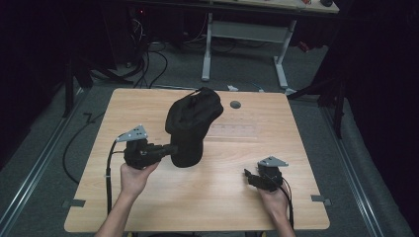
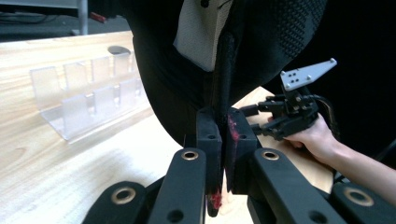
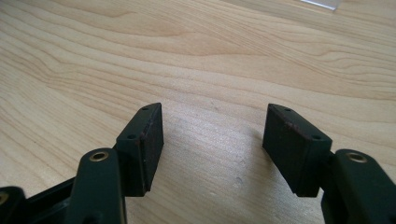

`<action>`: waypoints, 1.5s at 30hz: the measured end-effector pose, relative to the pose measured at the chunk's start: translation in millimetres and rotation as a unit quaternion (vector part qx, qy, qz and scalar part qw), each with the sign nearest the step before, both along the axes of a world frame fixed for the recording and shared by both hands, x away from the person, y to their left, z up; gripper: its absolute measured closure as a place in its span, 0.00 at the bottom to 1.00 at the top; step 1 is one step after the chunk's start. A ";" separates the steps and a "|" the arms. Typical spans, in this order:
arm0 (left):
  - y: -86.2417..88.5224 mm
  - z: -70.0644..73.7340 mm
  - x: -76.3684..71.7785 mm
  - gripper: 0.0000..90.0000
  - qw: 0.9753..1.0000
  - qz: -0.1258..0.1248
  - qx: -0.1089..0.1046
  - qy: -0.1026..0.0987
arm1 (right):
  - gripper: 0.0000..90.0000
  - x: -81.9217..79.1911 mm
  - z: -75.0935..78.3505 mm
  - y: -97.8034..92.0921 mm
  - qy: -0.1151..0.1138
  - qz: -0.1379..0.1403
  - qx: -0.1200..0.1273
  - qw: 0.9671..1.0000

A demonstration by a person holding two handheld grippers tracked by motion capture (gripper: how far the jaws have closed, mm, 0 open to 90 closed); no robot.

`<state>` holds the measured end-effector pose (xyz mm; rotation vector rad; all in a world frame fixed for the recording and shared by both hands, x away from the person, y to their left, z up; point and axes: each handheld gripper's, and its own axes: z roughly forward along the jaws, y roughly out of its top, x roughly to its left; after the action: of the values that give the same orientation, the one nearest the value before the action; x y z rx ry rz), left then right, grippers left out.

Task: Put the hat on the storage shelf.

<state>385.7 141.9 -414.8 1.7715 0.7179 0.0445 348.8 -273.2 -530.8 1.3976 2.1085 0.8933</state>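
Near the middle of the high view, a black backpack (image 1: 190, 126) stands on the light wooden table (image 1: 148, 207), its upper part leaning toward the upper right of the frame. Just left of its lower part sits the left gripper (image 1: 170, 150), held from below by the person's left hand (image 1: 134, 177), with a grey three-cornered plate on top and a cable trailing down toward the bottom edge. Its jaws reach right into the side of the backpack.

From the left gripper view, the left gripper (image 2: 223, 140) has its two black jaws pressed together on a narrow black strap or edge of the backpack (image 2: 261, 42), which runs upward from between them; a pale fabric panel shows at the top centre. At the left of that frame a clear plastic rack (image 2: 88, 93) with small partitions rests on the table (image 2: 56, 182). At the right of the frame the other hand holds its gripper above the table edge.

At the lower right of the high view, the right gripper (image 1: 251, 177) lies low over the table, held by the right hand (image 1: 274, 197), well apart from the backpack. Its own view shows the right gripper (image 3: 212, 140) with jaws spread wide, bare wood grain of the table (image 3: 210, 56) between them and nothing gripped.

A small dark round disc (image 1: 235, 104) sits on the table near the upper right of the backpack.
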 end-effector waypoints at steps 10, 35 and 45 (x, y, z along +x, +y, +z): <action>-3.2 9.4 15.7 0.96 1.000 0.018 -0.004 -0.008 | 0.41 0.3 -0.1 0.3 0.000 0.001 0.000 1.000; -11.3 22.5 57.2 0.96 0.995 0.089 0.018 -0.050 | 0.39 -0.2 -0.2 0.8 0.001 0.002 -0.001 1.000; -24.0 16.4 72.8 0.96 0.991 0.106 0.047 -0.067 | 0.39 -0.3 -0.2 0.9 0.001 0.001 -0.001 1.000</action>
<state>458.5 117.9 -398.4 1.7552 0.8149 0.3430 348.5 -272.3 -531.0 1.3961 2.1114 0.8908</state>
